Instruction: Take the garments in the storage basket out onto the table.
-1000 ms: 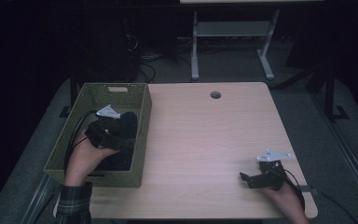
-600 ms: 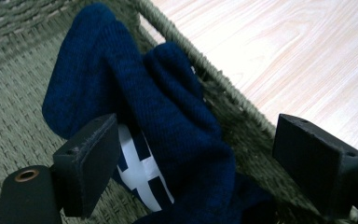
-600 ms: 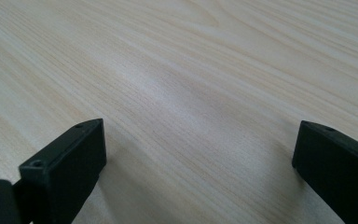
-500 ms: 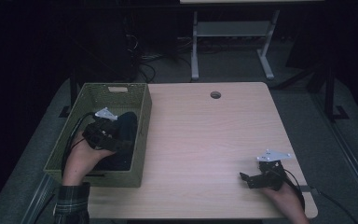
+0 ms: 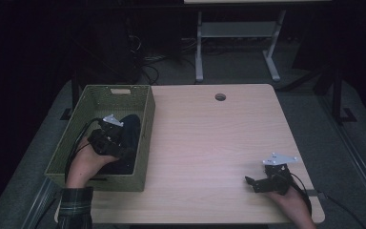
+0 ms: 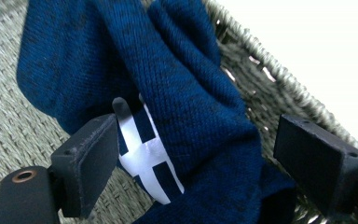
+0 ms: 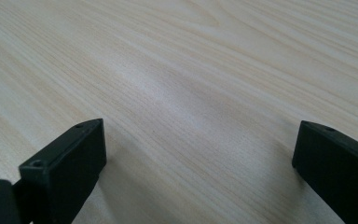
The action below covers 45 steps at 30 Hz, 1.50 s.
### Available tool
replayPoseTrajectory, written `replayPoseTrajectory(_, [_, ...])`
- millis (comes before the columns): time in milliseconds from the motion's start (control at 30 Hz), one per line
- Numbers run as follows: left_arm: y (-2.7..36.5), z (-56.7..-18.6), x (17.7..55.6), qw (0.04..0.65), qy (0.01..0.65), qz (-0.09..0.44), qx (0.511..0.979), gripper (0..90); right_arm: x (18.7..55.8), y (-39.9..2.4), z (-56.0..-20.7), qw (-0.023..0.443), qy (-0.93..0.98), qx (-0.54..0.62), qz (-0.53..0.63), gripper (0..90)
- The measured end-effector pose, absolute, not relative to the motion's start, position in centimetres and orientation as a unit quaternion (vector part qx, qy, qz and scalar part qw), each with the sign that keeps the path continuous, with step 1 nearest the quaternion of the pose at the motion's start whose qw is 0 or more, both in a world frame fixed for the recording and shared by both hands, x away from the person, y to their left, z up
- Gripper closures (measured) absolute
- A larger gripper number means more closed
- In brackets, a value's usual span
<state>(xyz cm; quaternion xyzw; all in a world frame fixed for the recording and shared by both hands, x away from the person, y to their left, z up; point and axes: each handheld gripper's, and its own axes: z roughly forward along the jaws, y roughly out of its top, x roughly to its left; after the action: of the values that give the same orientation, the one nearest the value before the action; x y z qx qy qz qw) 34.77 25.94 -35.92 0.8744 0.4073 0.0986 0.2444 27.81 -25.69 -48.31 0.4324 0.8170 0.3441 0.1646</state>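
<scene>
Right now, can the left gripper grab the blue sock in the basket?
Probably yes. The left gripper is inside the woven basket with its jaws open on either side of the blue sock. Nothing lies between them; closing should catch the fabric.

The left gripper (image 5: 116, 128) sits low over the table's left side, its jaws spread wide and angled down and forward; the left hand (image 5: 86, 160) grips it from behind, the forearm in a plaid sleeve (image 5: 74, 208) coming in from the near edge. The right gripper (image 5: 251, 182) rests near the near right corner, jaws wide apart and pointing left, held by the right hand (image 5: 288, 205).
</scene>
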Motion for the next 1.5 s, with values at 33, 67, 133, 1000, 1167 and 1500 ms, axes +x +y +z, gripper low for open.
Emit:
replayPoseTrajectory(33, [25.9, -36.1, 34.8, 0.241, 0.408, 0.098, 0.875, 13.7, 27.8, -25.7, -48.3, 0.165, 0.817, 0.432, 0.344, 2.4])
replayPoseTrajectory(67, [25.9, -36.2, 34.9, 0.238, 0.409, 0.098, 0.876, 13.7, 27.8, -25.7, -48.3, 0.165, 0.817, 0.432, 0.344, 2.4])
replayPoseTrajectory(133, [25.9, -36.5, 35.0, 0.234, 0.410, 0.096, 0.877, 13.7, 27.8, -25.7, -48.3, 0.165, 0.817, 0.432, 0.344, 2.4])
replayPoseTrajectory(1000, [25.5, -39.7, 36.7, 0.199, 0.414, 0.066, 0.886, 13.9, 27.8, -25.7, -48.3, 0.165, 0.817, 0.432, 0.344, 2.4])
replayPoseTrajectory(1167, [25.6, -40.2, 36.9, 0.191, 0.415, 0.060, 0.888, 14.2, 27.8, -25.7, -48.3, 0.165, 0.817, 0.432, 0.344, 2.4])
replayPoseTrajectory(1500, [25.6, -40.4, 36.9, 0.186, 0.394, 0.050, 0.899, 43.2, 27.8, -25.7, -48.3, 0.165, 0.817, 0.432, 0.344, 2.4])
